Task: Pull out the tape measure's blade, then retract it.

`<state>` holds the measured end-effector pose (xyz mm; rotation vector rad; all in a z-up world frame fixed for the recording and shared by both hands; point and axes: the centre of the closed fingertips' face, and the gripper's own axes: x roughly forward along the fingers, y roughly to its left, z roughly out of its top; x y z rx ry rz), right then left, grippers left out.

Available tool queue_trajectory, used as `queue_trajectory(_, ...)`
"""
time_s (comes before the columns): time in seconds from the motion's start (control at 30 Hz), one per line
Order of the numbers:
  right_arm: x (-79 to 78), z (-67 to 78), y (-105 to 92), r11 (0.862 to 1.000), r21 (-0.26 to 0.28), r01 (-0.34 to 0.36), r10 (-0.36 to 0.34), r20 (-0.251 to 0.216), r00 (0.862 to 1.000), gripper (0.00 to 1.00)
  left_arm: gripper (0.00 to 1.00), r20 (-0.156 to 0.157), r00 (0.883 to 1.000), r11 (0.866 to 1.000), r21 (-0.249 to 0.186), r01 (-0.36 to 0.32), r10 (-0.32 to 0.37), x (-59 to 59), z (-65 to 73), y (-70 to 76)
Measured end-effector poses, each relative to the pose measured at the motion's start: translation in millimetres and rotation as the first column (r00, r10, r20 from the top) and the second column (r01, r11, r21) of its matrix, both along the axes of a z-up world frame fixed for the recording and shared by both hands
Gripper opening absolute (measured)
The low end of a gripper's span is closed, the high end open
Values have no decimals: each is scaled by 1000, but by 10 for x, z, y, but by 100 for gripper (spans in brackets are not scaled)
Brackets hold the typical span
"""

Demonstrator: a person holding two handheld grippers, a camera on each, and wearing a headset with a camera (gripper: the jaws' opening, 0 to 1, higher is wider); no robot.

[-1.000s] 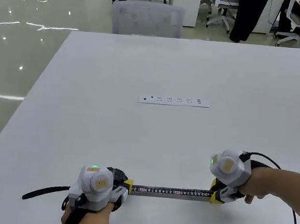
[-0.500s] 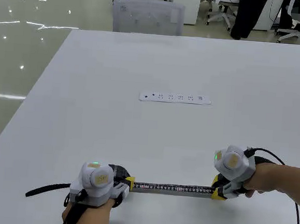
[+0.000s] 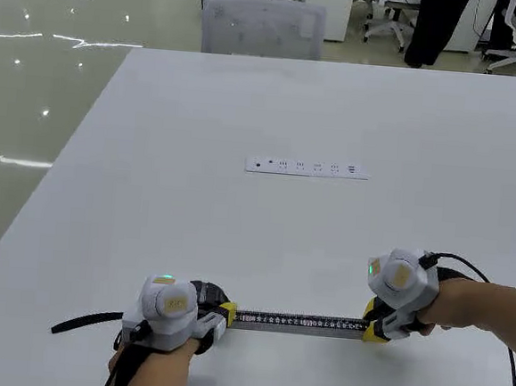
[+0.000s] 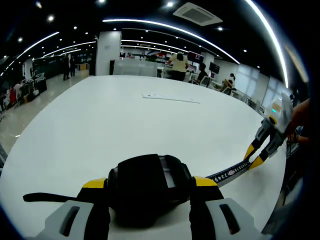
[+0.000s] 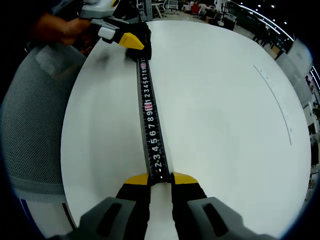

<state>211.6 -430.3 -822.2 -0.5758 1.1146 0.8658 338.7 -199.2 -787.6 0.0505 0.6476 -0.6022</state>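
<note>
Where the work lies: on the white desk [image 3: 335,119], close to its near edge and well apart from the power strip [image 3: 306,167] lying flat at mid-desk.
Long axis: the blade [image 3: 297,321] runs crosswise from the person's left to right, printed face up. It lies low along the desk, but whether it touches the surface cannot be told.
Left end: the black tape measure case [image 4: 150,187] stands on the desk where the blade emerges, and a dark strap [image 3: 82,322] trails away from it to the left.
Left hold: the left tongs [image 3: 222,314] are clamped around the tape measure case, one yellow-tipped jaw on each side.
Right hold: the right tongs [image 5: 160,178] pinch the free end of the blade, with the lowest numerals just ahead of the jaws.
Bearing: from the right tongs the tape measure case lies straight ahead along the blade. From the left tongs the blade leaves to the right.
Stage (judged): the blade is partly drawn out and retraction is not yet done.
Coming move (judged): it turns on this left-right line. The right tongs, nearer the free end, should travel along it, outward to lengthen the blade or toward the case to feed it back. Drift off the line risks twisting or buckling the blade.
</note>
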Motion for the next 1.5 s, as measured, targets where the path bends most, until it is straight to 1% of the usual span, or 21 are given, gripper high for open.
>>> queue_trajectory(0.33,52,3,60,1000,15,19,-19,6,1000,14,61,-7,1000,1000,-1,18,-18,-1,0,0)
queue_trajectory(0.67,80,7,93,999,24,41,-41,7,999,14,61,-7,1000,1000,-2,20,-20,-3,-5,-4)
queue_trajectory(0.87,106,11,140,998,36,57,-57,12,998,14,61,-12,1000,1000,-2,21,-21,-3,-8,-2)
queue_trajectory(1.03,137,5,175,998,40,47,-48,20,999,14,61,-12,1000,1000,-1,22,-22,-4,-9,-1)
queue_trajectory(1.27,162,6,226,997,56,54,-56,33,998,14,61,-14,1000,1000,-1,21,-21,-5,-8,0)
queue_trajectory(1.5,178,7,260,996,62,58,-60,34,998,14,61,-20,1000,1000,0,23,-23,-8,-7,3)
